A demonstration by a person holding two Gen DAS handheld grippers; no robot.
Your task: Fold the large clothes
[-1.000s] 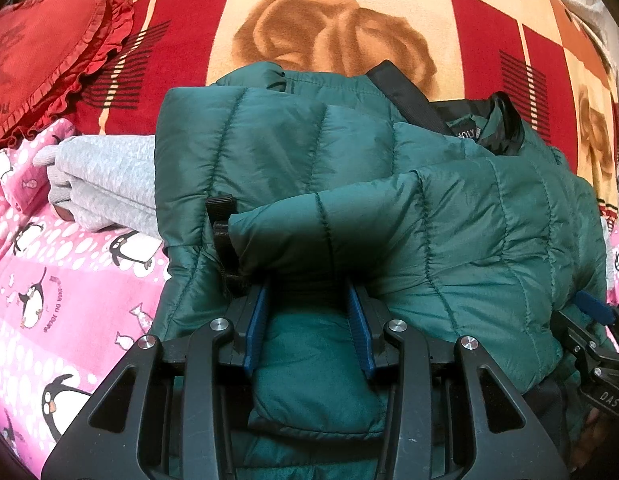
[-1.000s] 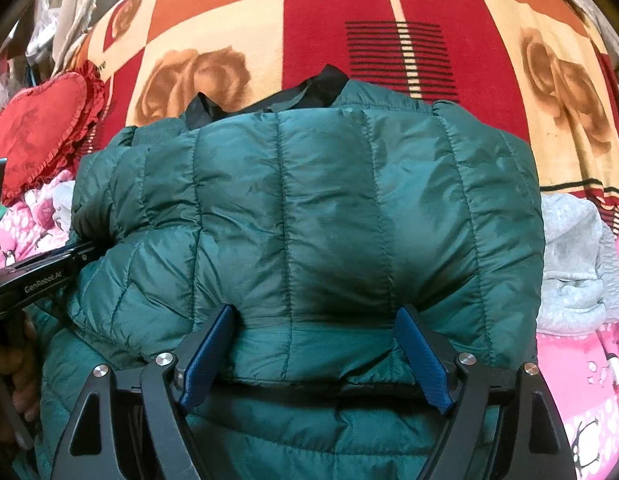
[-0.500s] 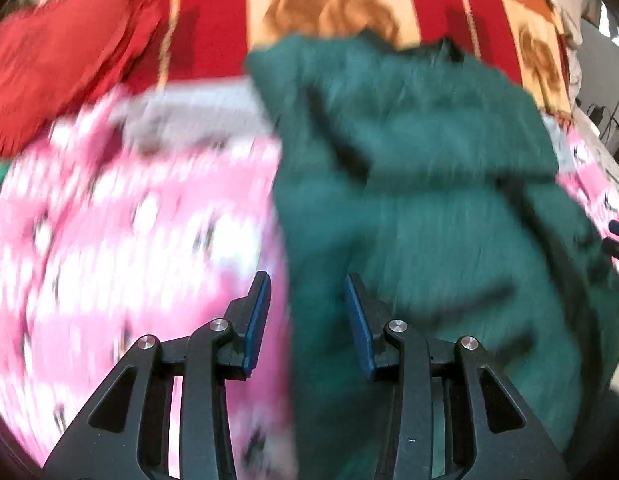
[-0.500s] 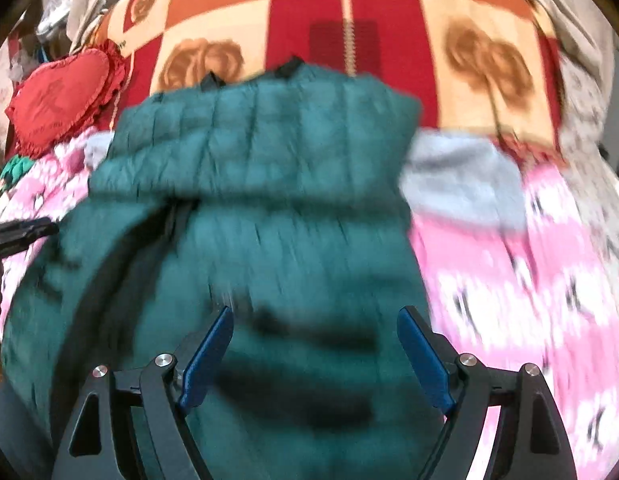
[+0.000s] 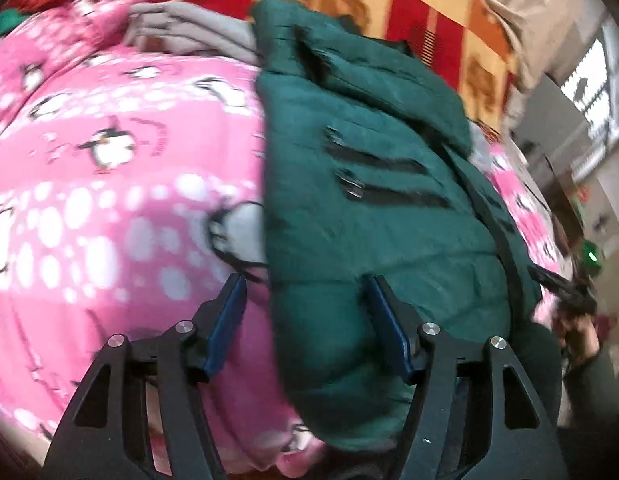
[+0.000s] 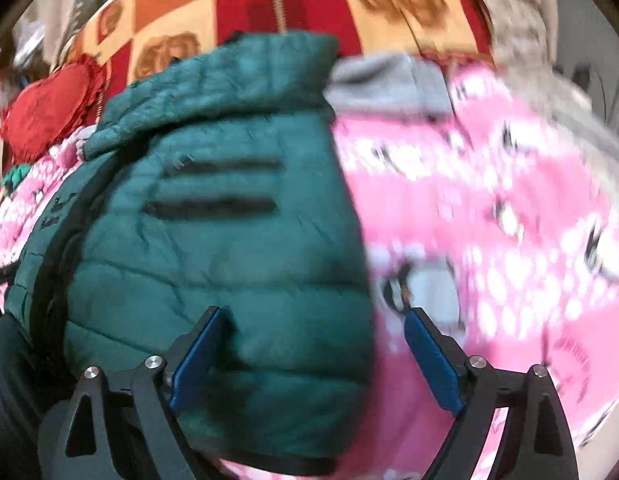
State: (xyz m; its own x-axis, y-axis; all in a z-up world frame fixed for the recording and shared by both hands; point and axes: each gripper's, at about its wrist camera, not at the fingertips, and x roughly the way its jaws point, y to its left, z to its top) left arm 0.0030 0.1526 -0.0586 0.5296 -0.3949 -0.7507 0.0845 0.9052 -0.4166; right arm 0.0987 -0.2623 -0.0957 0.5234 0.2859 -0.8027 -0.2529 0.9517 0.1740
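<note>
Pink fleece, penguins all over it, fills most of what you see: the pink blanket (image 5: pixel 109 200) covers the near part of the bed, and beyond it lies a checked blanket (image 5: pixel 429 12) in red, orange and cream with brown roses. On the pink one sits your green puffer jacket (image 5: pixel 369 200), folded into a thick bundle, two dark zip pockets facing up and a black zipper edge running down its side. It rests partly on a grey folded garment (image 5: pixel 189 36) that pokes out on both sides of it at the far end. A red heart-shaped cushion (image 6: pixel 49 104) with a frilled rim sits off to the far left in your right view.

Your left gripper (image 5: pixel 305 320) has its jaws opening; the jacket's near edge lies between them, with one blue pad at the fabric and the other clear over the pink, so no grip. Your right gripper (image 6: pixel 313 356) is opening wide too, one pad against the jacket's corner, the other out over the blanket, nothing pinched. Everything is a touch blurred.
</note>
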